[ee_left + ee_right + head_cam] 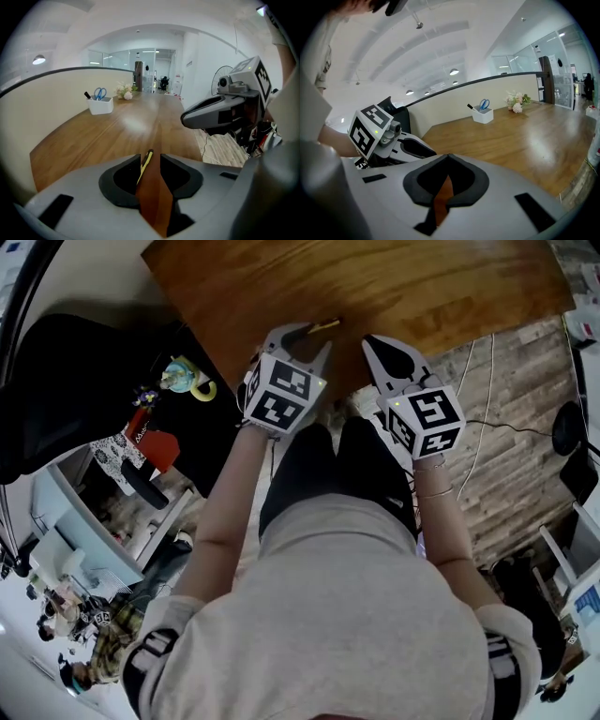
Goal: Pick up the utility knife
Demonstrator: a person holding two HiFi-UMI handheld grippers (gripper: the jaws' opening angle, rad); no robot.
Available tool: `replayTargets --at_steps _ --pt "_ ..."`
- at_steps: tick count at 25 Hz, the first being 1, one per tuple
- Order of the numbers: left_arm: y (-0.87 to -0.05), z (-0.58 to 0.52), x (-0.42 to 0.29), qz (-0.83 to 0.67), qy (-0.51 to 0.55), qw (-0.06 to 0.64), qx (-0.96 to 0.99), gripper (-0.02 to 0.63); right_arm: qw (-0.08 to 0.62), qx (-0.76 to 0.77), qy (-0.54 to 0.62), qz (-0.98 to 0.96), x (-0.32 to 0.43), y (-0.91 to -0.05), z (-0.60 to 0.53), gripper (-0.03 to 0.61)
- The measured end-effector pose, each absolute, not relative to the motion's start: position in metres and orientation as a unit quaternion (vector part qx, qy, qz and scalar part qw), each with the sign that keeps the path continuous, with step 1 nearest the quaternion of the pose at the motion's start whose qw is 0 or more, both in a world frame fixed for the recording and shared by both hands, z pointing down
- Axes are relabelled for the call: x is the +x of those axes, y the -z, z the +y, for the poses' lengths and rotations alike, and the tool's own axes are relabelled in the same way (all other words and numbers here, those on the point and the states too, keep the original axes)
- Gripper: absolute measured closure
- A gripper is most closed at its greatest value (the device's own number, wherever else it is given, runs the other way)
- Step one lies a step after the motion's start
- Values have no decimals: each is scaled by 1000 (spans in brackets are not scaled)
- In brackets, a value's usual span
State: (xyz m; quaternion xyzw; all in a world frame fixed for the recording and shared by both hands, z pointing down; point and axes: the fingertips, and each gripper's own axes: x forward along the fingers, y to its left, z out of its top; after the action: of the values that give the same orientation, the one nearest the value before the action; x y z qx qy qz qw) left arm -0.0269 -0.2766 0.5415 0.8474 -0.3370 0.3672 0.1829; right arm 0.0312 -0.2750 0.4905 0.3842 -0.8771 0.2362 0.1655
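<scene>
The utility knife [324, 325], slim, yellow and black, lies on the wooden table [394, 282] near its front edge. My left gripper [305, 341] hangs just short of it, jaws open and tilted down. In the left gripper view the knife [145, 164] shows in the gap of that gripper [151, 157], close to the left jaw, with no pad pressing on it. My right gripper [382, 345] is beside it over the table's edge, shut and empty; its tips meet in its own view [447, 157]. Each gripper sees the other: the right one [187, 117], the left one [417, 149].
A white holder with blue scissors [100, 105] and a small bunch of flowers [125, 91] stand far back on the table by a low partition wall. A black chair [84, 381] is at the left. Cables [487, 409] run over the plank floor at the right.
</scene>
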Motion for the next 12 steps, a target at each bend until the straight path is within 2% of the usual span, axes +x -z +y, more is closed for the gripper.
replayTargets --at_steps 12 --pt "-582 -299 -16 -328 -403 198 831 468 182 378 -258 -870 49 -525 -288 568"
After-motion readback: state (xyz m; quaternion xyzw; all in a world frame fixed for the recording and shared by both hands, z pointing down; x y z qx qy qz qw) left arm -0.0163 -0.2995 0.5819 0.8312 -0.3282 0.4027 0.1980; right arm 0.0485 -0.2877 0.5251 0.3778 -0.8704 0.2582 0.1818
